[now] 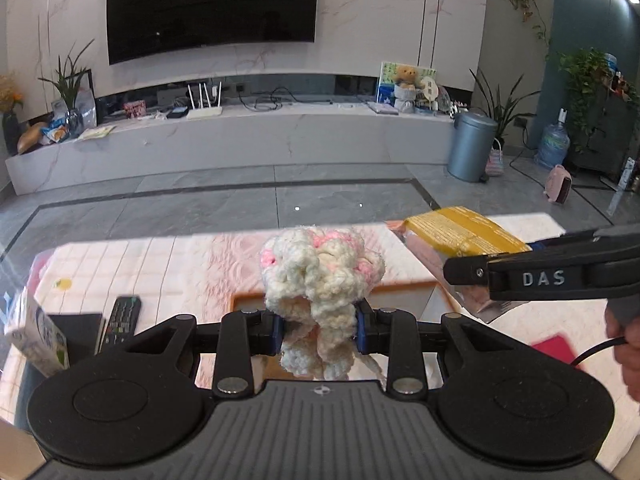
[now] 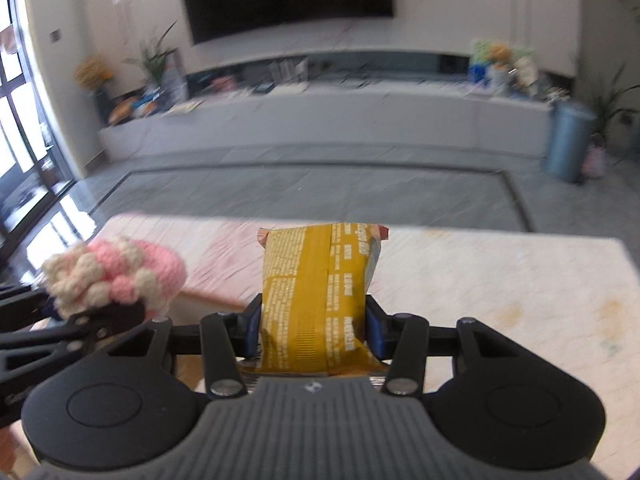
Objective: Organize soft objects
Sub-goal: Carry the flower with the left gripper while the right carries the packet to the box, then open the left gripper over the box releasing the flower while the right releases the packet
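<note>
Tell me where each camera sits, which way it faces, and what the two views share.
Left wrist: on the left gripper, facing the TV wall; its fingers clamp a crochet toy; the person's hand shows.
Right wrist: on the right gripper, facing likewise; its fingers clamp a yellow packet.
Shared: toy, packet, TV, grey bin, pink table cover.
</note>
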Demonstrator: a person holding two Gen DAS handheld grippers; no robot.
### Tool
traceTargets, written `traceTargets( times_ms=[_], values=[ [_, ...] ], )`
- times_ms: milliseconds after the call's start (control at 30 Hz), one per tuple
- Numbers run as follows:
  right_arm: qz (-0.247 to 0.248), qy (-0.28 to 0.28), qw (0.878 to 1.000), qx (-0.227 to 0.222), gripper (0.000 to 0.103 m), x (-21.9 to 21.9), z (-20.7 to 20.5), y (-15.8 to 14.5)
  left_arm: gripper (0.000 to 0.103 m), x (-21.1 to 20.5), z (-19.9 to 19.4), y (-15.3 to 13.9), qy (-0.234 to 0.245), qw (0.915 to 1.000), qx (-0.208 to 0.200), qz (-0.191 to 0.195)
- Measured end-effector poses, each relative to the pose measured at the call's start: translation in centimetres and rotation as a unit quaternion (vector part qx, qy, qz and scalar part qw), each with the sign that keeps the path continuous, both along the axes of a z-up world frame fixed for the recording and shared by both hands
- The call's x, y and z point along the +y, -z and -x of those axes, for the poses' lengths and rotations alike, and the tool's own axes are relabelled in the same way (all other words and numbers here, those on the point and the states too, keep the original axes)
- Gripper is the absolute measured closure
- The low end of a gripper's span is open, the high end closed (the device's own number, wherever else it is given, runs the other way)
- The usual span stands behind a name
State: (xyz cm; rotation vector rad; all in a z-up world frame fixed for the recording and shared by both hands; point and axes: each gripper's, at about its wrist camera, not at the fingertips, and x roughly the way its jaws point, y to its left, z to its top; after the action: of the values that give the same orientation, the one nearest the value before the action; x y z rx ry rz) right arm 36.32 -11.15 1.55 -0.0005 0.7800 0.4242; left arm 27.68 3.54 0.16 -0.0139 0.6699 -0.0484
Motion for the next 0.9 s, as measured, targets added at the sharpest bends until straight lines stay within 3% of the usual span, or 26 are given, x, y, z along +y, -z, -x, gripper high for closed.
traceTargets(
  times_ms=[167, 400, 500, 800, 900],
  values=[
    [0.026, -0.044, 0.998, 0.022, 0.054, 3.1, 1.4, 1.9, 0.066, 1.1, 0.7, 2.9, 0.008, 0.9999, 0.002, 0.012],
    [0.045, -0.035, 0.998, 0.031, 0.054, 3.8, 0.8, 3.9, 0.066, 2.7, 1.5, 5.9, -0.005, 0.9996, -0.003, 0.029],
    [0.065, -0.036, 0.996, 0.043, 0.054, 4.3, 0.4, 5.0, 0.066, 3.9, 1.6, 5.6, -0.013, 0.9981, -0.013, 0.059],
    [0.144, -0.059, 0.987, 0.048, 0.054, 6.5, 0.0, 7.6, 0.066, 5.2, 2.1, 5.5, -0.023, 0.9974, 0.001, 0.068],
    [0.171, -0.062, 0.983, 0.025, 0.044, 6.9, 0.7, 7.4, 0.066, 5.1, 2.3, 5.5, -0.023, 0.9977, 0.000, 0.064]
  ],
)
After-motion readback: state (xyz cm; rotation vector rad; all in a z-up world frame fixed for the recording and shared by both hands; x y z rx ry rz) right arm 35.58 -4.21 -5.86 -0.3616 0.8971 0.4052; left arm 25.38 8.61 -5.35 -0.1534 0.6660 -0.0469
